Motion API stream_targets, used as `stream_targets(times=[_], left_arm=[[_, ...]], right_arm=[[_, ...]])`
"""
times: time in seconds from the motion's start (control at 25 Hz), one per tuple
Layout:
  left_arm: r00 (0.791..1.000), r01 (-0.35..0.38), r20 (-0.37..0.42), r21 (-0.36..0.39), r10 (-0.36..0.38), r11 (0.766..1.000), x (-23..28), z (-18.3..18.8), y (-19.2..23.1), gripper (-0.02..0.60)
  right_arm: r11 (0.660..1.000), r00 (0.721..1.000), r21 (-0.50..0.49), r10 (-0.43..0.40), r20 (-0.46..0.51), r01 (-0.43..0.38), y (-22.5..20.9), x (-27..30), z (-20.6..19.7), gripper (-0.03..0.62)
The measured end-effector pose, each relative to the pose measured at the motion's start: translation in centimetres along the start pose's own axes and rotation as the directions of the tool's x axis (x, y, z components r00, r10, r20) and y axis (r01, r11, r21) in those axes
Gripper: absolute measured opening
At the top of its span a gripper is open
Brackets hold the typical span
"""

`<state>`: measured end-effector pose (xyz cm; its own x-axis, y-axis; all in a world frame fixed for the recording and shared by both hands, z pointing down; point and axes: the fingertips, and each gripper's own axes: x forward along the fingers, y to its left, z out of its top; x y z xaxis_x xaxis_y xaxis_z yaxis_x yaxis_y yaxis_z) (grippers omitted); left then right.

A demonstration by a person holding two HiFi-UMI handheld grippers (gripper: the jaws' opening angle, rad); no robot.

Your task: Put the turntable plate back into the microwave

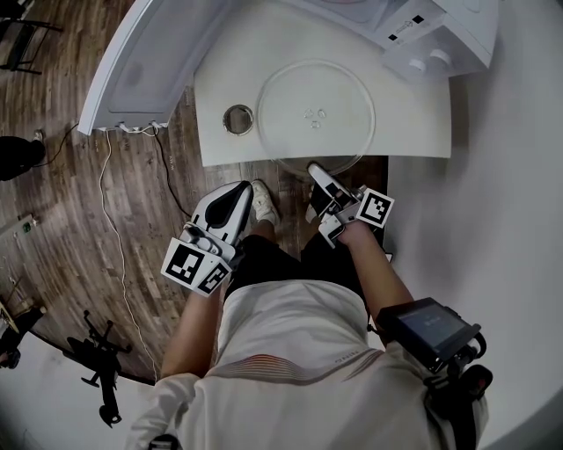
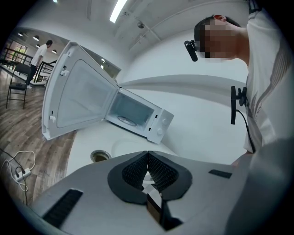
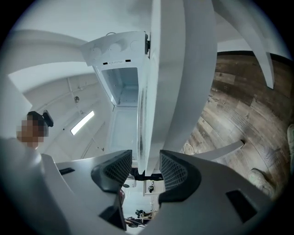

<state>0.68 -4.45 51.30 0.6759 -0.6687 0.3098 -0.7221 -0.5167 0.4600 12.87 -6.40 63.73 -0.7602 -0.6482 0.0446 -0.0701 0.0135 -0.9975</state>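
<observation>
The clear glass turntable plate [image 1: 317, 114] lies flat on the white table [image 1: 220, 88], its near rim over the front edge. My right gripper [image 1: 312, 167], rolled on its side, reaches that rim. In the right gripper view the plate's rim [image 3: 141, 137] and the table edge run between the jaws of the right gripper [image 3: 145, 167], with small gaps at both pads. The white microwave [image 1: 440, 26] stands at the back right, its door [image 1: 141, 61] swung wide open to the left. My left gripper [image 1: 244, 186] hangs short of the table, shut and empty, its pads [image 2: 158, 170] meeting.
A round metal-rimmed hole [image 1: 237, 119] sits in the table left of the plate. A roller ring [image 2: 126, 120] lies inside the microwave cavity. A white cable [image 1: 114, 202] trails over the wooden floor at left, and dark stands [image 1: 101, 360] lie lower left.
</observation>
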Motion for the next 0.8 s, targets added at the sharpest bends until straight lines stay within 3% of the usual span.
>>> stream_targets(times=[0.28, 0.6, 0.8], left_arm=[[1.0, -0.003, -0.002, -0.007, 0.003, 1.0, 0.0, -0.2, 0.2, 0.009], [1.0, 0.003, -0.004, -0.016, -0.003, 1.0, -0.3, -0.4, 0.2, 0.009], [1.0, 0.009, -0.006, -0.026, -0.009, 1.0, -0.4, -0.7, 0.2, 0.009]], right_arm=[[0.997, 0.998, 0.057, 0.061, -0.013, -0.06, 0.6, 1.1, 0.3, 0.116], [0.985, 0.997, 0.155, 0.07, 0.015, -0.072, -0.2, 1.2, 0.4, 0.04], [0.991, 0.997, 0.11, 0.082, -0.017, -0.079, 0.3, 1.4, 0.4, 0.028]])
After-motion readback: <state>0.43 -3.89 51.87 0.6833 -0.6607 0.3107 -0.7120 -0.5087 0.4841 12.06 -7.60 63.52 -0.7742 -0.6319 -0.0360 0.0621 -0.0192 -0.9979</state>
